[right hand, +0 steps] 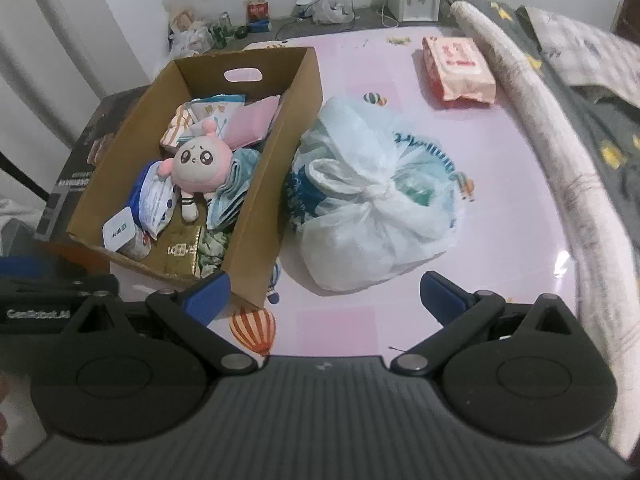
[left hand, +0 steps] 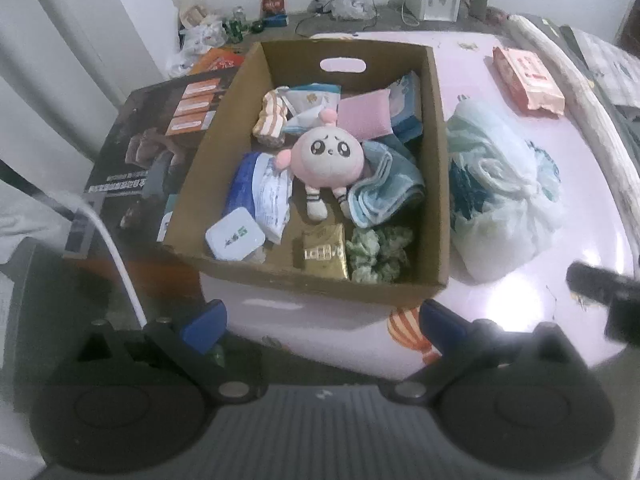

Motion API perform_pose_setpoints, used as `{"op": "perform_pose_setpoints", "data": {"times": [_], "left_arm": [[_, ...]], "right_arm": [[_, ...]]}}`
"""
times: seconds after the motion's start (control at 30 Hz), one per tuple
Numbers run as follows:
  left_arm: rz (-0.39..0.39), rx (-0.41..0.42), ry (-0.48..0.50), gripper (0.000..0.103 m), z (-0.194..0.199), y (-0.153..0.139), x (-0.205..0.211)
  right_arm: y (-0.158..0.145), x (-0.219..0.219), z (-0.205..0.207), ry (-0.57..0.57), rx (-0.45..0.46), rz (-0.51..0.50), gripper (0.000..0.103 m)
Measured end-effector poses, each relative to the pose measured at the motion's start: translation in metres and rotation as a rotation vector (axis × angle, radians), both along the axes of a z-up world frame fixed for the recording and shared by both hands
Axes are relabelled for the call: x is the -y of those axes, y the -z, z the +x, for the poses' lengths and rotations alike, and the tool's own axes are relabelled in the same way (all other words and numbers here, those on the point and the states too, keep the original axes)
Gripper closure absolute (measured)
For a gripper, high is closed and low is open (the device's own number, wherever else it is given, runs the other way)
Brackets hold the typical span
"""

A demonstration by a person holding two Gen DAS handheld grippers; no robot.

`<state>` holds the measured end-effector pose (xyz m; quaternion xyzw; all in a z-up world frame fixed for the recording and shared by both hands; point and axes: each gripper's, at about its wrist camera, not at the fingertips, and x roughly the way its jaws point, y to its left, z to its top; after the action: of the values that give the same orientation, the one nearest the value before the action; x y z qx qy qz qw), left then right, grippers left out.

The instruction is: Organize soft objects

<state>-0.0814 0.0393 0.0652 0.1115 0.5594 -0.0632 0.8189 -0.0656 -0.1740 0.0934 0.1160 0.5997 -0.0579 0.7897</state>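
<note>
Where knotted, bag right-view only.

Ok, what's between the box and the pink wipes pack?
The tied plastic bag lies right beside the box; beyond it only bare pink mat up to the wipes pack. Clearest in the right wrist view.

Pink glossy bench with hot-air balloon prints carries three things. Open cardboard box sits at the left, partly overhanging onto a dark printed carton beside it; a knotted white plastic bag lies just right of the box, touching its side wall. A pink wipes pack lies flat at the far right, well apart from the bag, near a rolled-up mat along the right edge.
</note>
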Motion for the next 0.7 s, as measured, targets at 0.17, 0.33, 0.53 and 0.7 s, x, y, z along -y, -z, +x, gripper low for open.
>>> {"op": "perform_pose_setpoints", "data": {"times": [0.17, 0.33, 0.53, 0.7], "left_arm": [[-0.057, -0.086, 0.012, 0.000, -0.006, 0.007, 0.008], [-0.042, -0.138, 0.082, 0.000, -0.005, 0.024, 0.012], [-0.018, -0.151, 0.085, 0.000, 0.009, 0.035, -0.012], [-0.008, -0.129, 0.079, 0.000, 0.026, 0.030, -0.036]], "right_arm": [[-0.019, 0.004, -0.004, 0.034, -0.019, -0.017, 0.001], [-0.015, 0.005, -0.008, 0.105, -0.056, -0.030, 0.001], [0.004, -0.011, -0.007, 0.140, -0.098, -0.028, 0.001], [0.013, -0.032, 0.001, 0.151, -0.109, -0.011, 0.001]]}}
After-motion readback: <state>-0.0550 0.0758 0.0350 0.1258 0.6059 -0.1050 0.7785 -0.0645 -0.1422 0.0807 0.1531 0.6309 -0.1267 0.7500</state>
